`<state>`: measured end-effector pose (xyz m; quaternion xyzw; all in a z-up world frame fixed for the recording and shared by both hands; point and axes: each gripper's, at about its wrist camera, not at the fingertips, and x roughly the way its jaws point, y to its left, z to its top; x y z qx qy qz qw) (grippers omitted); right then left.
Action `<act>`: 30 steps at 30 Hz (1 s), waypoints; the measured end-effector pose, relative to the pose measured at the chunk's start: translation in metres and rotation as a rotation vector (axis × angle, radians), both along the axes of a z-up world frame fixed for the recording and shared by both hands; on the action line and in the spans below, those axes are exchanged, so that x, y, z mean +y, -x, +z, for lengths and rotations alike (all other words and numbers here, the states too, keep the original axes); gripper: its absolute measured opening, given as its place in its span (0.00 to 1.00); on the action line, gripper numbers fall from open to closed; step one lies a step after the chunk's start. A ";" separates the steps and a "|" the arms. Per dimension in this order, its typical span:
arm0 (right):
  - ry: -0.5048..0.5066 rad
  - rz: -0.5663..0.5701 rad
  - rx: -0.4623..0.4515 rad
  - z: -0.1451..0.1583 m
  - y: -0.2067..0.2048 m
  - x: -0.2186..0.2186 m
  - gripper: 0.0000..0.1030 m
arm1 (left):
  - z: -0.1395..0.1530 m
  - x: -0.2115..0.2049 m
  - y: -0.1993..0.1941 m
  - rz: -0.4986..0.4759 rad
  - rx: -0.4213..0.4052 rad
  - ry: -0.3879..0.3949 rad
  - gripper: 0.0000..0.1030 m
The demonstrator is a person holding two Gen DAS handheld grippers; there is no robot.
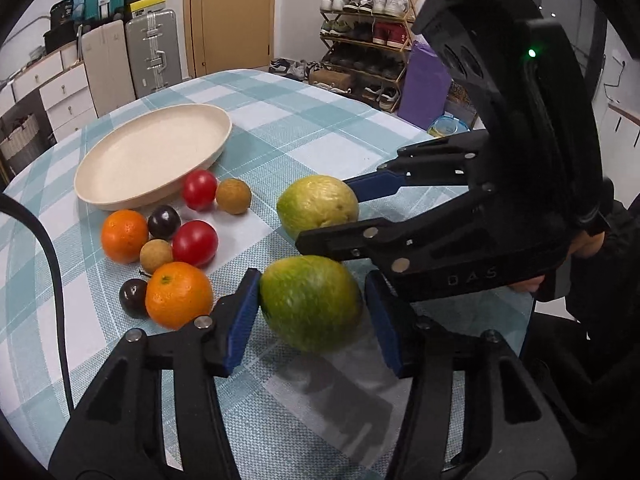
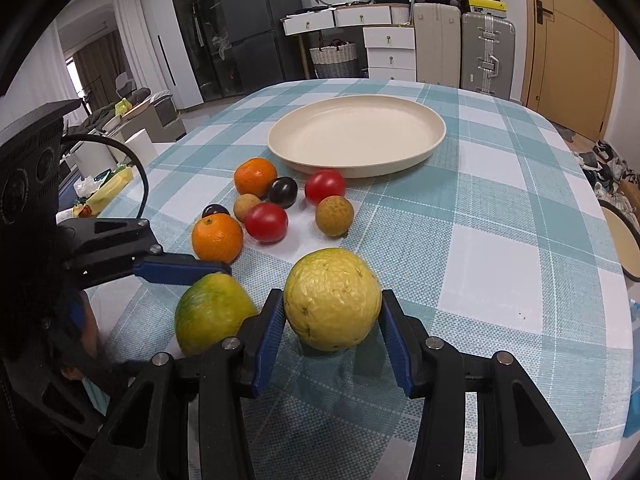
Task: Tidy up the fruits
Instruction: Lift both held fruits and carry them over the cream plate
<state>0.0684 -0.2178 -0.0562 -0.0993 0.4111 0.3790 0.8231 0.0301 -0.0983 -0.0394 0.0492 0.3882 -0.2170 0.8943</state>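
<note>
Both grippers are in on the two big fruits at once. The left gripper [image 1: 312,312] straddles the green-orange fruit [image 1: 310,302]; its left pad touches the skin, while the right pad stands just off it, so the jaws are spread and not yet clamped. The fruit is blurred, so contact on the far side is hard to call. The right gripper [image 2: 332,324] brackets the yellow guava-like fruit [image 2: 333,298], pads close on both flanks, though whether they are truly pressing I cannot tell.

Both fruits sit on the checked tablecloth [image 2: 500,240], near each other. Beyond them lies the small cluster: two oranges [image 2: 217,237], two red tomatoes [image 2: 266,222], dark plums [image 2: 282,191], brown longan-like balls [image 2: 334,216]. The cream plate [image 2: 400,160] sits bare, just behind the cluster.

By my reading, this is the grasping step. Next calls for squeezing firmly on each round fruit, lifting clear over the cluster, and setting down in the plate.
</note>
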 end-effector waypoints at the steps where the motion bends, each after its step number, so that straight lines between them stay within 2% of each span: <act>1: -0.002 -0.001 -0.001 0.000 0.000 0.000 0.47 | 0.000 0.000 0.000 -0.002 0.000 0.005 0.46; 10: -0.034 -0.020 -0.018 0.006 -0.002 -0.005 0.47 | 0.014 0.017 0.007 0.038 -0.059 0.067 0.46; 22: -0.081 -0.066 -0.068 0.023 -0.016 0.007 0.47 | 0.048 0.072 -0.003 0.238 -0.178 0.143 0.46; 30: -0.095 -0.126 -0.092 0.034 -0.037 0.016 0.47 | 0.059 0.108 -0.030 0.364 -0.197 0.157 0.46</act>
